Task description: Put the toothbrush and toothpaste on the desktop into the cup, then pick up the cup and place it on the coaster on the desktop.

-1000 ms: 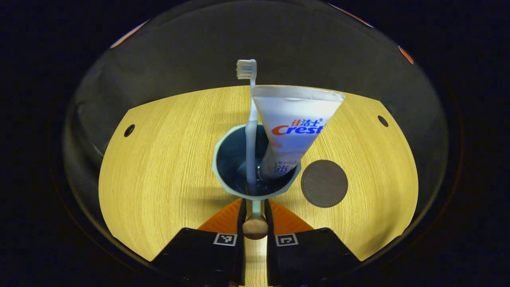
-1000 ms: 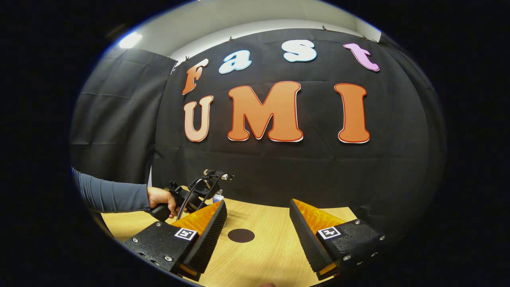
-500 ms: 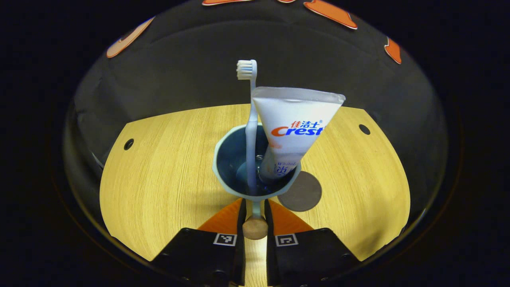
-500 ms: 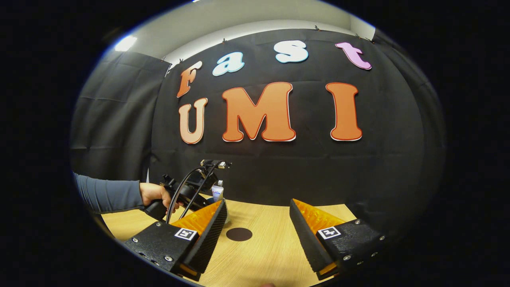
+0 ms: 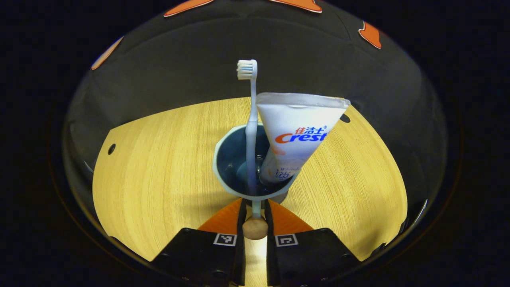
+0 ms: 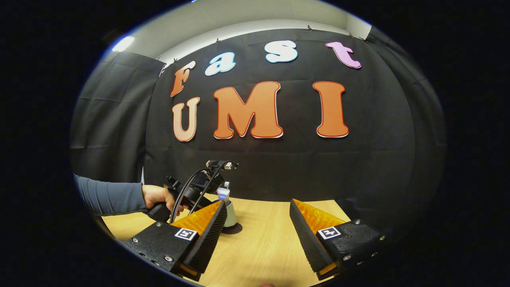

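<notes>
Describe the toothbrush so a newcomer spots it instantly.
On the light wooden desktop, find the pale blue-grey cup whose handle the left tool grips. Inside stands a slim white plastic toothbrush, bristles up, beside the broad white toothpaste tube.

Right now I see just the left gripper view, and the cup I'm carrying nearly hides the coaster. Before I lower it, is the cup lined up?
Observer: In the right gripper view, the cup sits directly over the dark coaster. I cannot tell whether they are touching.
Operator: Is the other gripper in my way?
Observer: No. The right gripper is open and empty, with bare desktop between its fingers.
</notes>
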### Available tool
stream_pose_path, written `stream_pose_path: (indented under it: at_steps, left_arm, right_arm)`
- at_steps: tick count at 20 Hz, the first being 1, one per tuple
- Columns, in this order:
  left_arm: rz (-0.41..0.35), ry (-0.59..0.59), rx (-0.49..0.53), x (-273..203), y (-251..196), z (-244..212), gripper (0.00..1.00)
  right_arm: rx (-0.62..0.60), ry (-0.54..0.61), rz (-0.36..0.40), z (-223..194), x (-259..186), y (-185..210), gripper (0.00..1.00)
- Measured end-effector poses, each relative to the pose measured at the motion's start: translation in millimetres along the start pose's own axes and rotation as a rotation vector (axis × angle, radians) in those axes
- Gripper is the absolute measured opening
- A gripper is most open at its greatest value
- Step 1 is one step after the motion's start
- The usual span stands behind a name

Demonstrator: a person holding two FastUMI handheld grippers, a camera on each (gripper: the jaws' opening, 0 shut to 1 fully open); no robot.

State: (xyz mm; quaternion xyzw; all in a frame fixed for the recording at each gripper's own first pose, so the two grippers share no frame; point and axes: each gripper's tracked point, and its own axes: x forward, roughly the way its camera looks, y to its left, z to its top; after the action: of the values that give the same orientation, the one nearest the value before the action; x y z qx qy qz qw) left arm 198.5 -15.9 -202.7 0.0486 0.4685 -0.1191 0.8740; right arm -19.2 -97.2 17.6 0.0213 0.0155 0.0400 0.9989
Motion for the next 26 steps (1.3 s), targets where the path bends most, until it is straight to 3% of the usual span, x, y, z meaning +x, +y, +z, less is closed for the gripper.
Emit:
stream_pose_path:
  at_steps: [3, 7, 9, 11, 14, 20, 22, 26]
  left_arm:
    - [0.043, 0.046, 0.011, 3, -2, -6, 0.20]
    - [0.031, 0.028, 0.047, 1, -5, -1, 0.22]
    - [0.008, -0.003, 0.041, -4, -7, -3, 0.30]
    - [0.024, -0.027, 0.065, -11, -1, -5, 0.69]
    - [-0.002, -0.148, 0.059, -35, 1, -6, 0.99]
    - [0.023, -0.445, 0.077, -70, 5, 1, 1.00]
    - [0.087, -0.576, 0.084, -100, 21, 2, 1.00]
    - [0.164, -0.715, 0.047, -147, 41, -17, 1.00]
  right_arm:
    - [0.012, 0.039, -0.017, -16, -5, -14, 0.95]
    - [0.056, 0.052, -0.036, -23, -6, -20, 0.95]
    - [0.063, 0.058, -0.047, -25, -5, -19, 0.95]
    - [0.064, 0.072, -0.044, -28, -5, -13, 0.95]
    - [0.044, 0.075, -0.075, -25, -8, -6, 0.95]
    - [-0.001, 0.019, -0.079, -8, -19, 44, 0.95]
    - [-0.027, -0.007, -0.077, 0, -27, 67, 0.95]
    - [-0.044, -0.050, -0.060, 8, -48, 100, 0.95]
